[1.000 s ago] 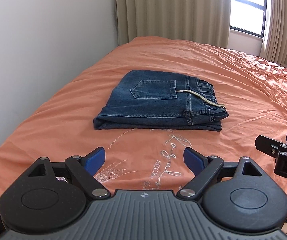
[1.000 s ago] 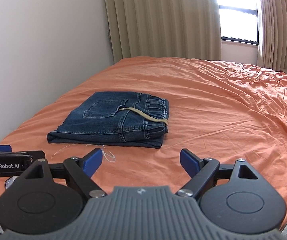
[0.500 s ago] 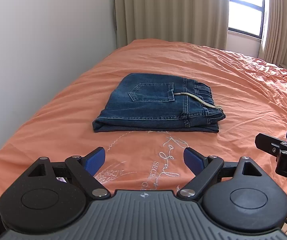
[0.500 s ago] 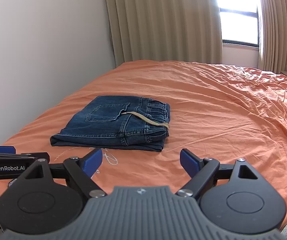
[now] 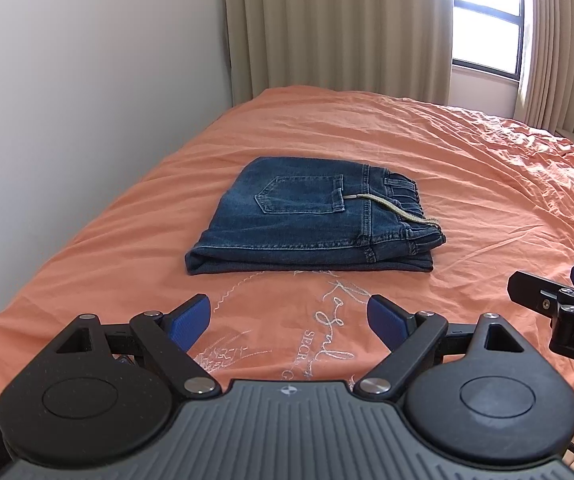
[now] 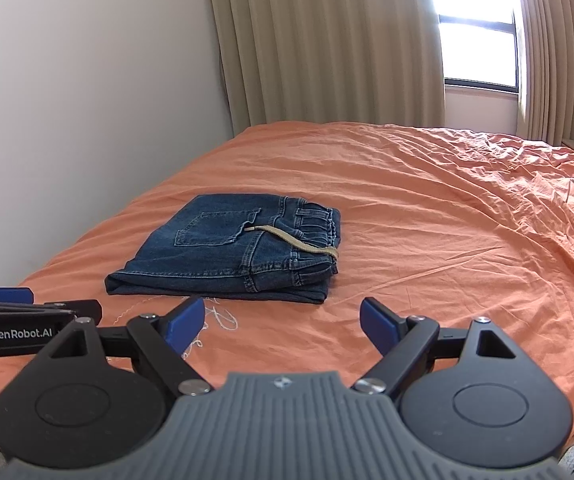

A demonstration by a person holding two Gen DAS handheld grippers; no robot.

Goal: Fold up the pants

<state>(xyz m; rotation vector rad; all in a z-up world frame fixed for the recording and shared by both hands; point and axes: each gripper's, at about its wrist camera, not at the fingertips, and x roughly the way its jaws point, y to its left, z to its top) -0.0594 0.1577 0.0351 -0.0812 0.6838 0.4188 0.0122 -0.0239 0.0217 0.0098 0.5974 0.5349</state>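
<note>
1. Pants (image 5: 311, 224): blue denim, folded into a compact rectangle, lying flat on the bed (image 5: 467, 184), at 12 o'clock from the left gripper (image 5: 289, 318) and at about 11 o'clock from the right gripper (image 6: 283, 320). Back pocket faces up, waistband end at 3 o'clock of the stack.
2. Left gripper: jaws spread wide, holding nothing, hovering over the orange sheet, well apart from the pants.
3. Right gripper: jaws also spread wide and empty, just beside the left one, near edge of the bed.
4. Judgement: fold looks finished; both grippers are clear of the cloth.
5. Risk: beige drawstring (image 5: 397, 210) trails loose across the top layer toward 4 o'clock; a jaw going back in could snag it and drag the top layer open.
6. Risk: the near folded edge is thick and rounded; a nudge from either gripper could slide the layers apart, since smooth denim on a soft sheet has little hold.
7. Risk: the wrinkled sheet gives underneath, so pressing down unevenly could skew the stack.
8. Containers: none in view; nothing is held in anything.
</note>
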